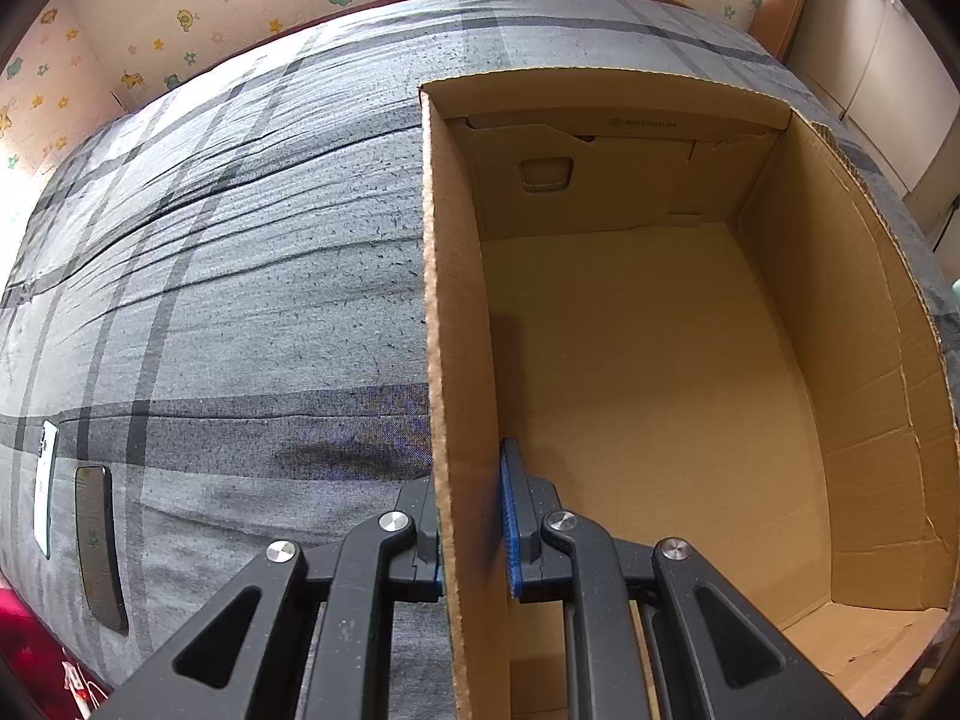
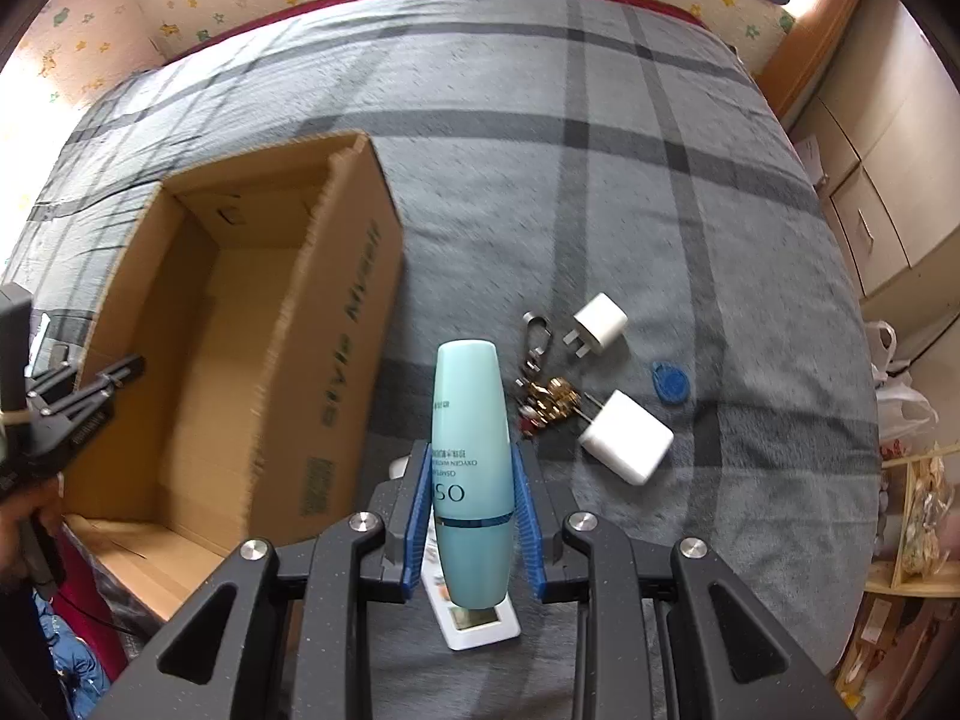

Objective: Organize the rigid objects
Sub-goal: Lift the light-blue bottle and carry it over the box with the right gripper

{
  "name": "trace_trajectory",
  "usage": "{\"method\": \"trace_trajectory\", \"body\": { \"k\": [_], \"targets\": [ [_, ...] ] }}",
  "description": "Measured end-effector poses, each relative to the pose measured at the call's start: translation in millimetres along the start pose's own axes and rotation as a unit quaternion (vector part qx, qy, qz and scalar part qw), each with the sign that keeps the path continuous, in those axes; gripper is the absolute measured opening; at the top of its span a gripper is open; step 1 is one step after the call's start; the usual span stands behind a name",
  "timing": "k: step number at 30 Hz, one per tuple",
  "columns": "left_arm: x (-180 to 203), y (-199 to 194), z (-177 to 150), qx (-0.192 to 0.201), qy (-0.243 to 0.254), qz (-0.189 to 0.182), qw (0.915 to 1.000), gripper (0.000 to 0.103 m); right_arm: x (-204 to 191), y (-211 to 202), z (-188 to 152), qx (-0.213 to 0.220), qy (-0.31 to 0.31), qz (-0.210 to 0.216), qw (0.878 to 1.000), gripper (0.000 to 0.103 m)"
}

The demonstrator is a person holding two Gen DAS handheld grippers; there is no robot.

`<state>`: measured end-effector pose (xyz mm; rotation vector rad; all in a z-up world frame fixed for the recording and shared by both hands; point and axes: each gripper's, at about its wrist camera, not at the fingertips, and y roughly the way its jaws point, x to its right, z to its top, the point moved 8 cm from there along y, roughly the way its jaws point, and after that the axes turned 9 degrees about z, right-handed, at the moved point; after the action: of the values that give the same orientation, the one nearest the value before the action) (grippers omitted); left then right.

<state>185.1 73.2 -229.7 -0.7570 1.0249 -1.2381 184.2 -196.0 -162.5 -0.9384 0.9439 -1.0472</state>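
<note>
An open, empty cardboard box (image 1: 648,360) lies on the grey plaid bed. My left gripper (image 1: 471,531) is shut on the box's left wall, with one finger outside and the blue pad (image 1: 511,516) inside. In the right wrist view the same box (image 2: 240,330) lies at the left. My right gripper (image 2: 473,456) is shut on a teal bottle (image 2: 471,420), held upright above the bedcover just right of the box.
On the bed to the right of the bottle lie two white chargers (image 2: 600,321) (image 2: 627,435), a bunch of keys (image 2: 546,399) and a blue fob (image 2: 671,381). A white device (image 2: 474,618) lies under the bottle. A dark phone (image 1: 99,546) lies left of the box.
</note>
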Motion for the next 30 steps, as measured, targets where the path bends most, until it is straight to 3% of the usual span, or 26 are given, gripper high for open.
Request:
{"method": "trace_trajectory", "body": {
  "k": [13, 19, 30],
  "targets": [
    [-1.0, 0.3, 0.5, 0.0, -0.001, -0.001, 1.0, 0.014, -92.3, -6.0, 41.4, 0.018, -0.06, 0.038, 0.997, 0.027],
    [-0.9, 0.1, 0.4, 0.0, -0.001, -0.001, 1.0, 0.014, -132.1, 13.1, 51.7, 0.006, -0.081, 0.049, 0.995, 0.027],
    [-0.5, -0.4, 0.6, 0.0, -0.001, 0.0, 1.0, 0.014, -167.8, 66.1, 53.8, -0.029, -0.088, 0.05, 0.994, 0.027]
  ]
}}
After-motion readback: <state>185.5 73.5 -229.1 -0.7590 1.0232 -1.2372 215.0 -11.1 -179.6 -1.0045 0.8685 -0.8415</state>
